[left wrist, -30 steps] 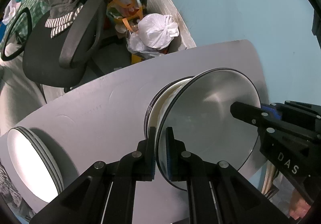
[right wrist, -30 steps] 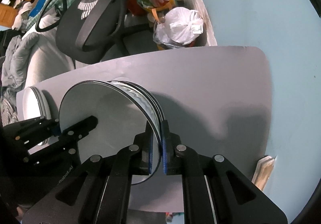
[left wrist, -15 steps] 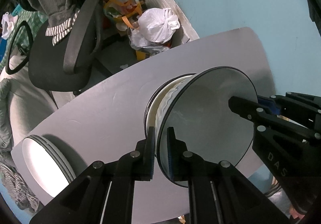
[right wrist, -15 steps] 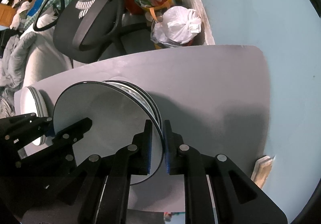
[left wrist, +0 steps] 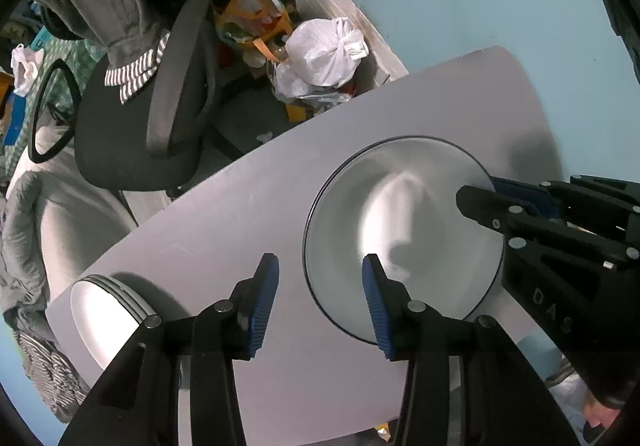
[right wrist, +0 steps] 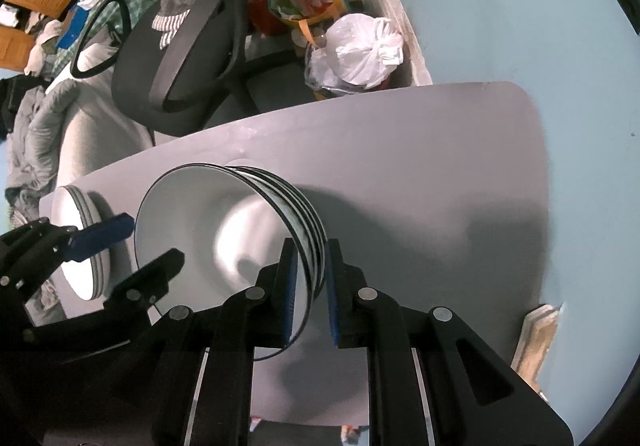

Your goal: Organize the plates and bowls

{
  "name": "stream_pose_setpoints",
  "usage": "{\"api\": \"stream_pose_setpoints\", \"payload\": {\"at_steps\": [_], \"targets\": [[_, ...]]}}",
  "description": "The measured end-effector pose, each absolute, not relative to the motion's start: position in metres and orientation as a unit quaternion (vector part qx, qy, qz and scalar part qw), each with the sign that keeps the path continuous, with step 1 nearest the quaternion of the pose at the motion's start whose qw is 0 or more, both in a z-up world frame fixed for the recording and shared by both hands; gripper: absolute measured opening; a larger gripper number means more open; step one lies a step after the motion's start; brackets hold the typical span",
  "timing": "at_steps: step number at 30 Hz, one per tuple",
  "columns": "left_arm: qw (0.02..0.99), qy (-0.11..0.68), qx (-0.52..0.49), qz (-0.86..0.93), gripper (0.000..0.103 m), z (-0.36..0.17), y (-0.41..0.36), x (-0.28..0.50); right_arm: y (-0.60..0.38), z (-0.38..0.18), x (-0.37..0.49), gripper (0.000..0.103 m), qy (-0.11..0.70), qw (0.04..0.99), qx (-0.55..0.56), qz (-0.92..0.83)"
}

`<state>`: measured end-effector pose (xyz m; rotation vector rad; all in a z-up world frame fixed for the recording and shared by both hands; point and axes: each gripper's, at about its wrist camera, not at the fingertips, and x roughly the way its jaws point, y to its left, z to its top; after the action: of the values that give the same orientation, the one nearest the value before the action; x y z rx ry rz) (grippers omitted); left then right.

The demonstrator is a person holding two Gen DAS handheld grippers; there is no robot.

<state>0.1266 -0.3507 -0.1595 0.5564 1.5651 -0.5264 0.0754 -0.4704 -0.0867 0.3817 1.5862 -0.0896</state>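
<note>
A stack of nested bowls (right wrist: pixel 248 230) sits on the grey table (right wrist: pixel 440 182) — the right gripper (right wrist: pixel 310 300) spans its rim, jaws parted, not clamping. The left gripper (left wrist: pixel 320 300) hovers wide open beside it, the plate stack (left wrist: pixel 106 310) apart — seemingly a release.

Both fisheye cameras looked down along their own fingers at the grey table (left wrist: pixel 224 222). The left wrist view sat close over the bowl stack (left wrist: pixel 404 234), facing into its top bowl. The right wrist view met that bowl stack (right wrist: pixel 240 234) from the opposite rim. Both views shared the plates (left wrist: pixel 108 318) and the office chair (right wrist: pixel 180 62) beyond the table.
</note>
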Motion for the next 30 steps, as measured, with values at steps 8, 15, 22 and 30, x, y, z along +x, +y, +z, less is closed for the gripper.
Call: {"api": "stream_pose_setpoints", "payload": {"at_steps": [8, 15, 22, 30], "targets": [[0.655, 0.689, 0.215, -0.224, 0.058, -0.152, -0.333, 0.125, -0.466, -0.080, 0.074, 0.029, 0.701, 0.694, 0.160, -0.050], [0.667, 0.689, 0.181, -0.217, 0.060, -0.142, -0.313, 0.124, -0.467, -0.068, 0.069, 0.040, 0.688, 0.707, 0.147, -0.068], [0.681, 0.689, 0.133, -0.211, 0.060, -0.126, -0.294, 0.123, -0.462, -0.047, 0.061, 0.056, 0.669, 0.728, 0.130, -0.075], [0.690, 0.680, 0.105, -0.224, 0.061, -0.109, -0.287, 0.116, -0.455, -0.026, 0.054, 0.059, 0.655, 0.743, 0.117, -0.073]]}}
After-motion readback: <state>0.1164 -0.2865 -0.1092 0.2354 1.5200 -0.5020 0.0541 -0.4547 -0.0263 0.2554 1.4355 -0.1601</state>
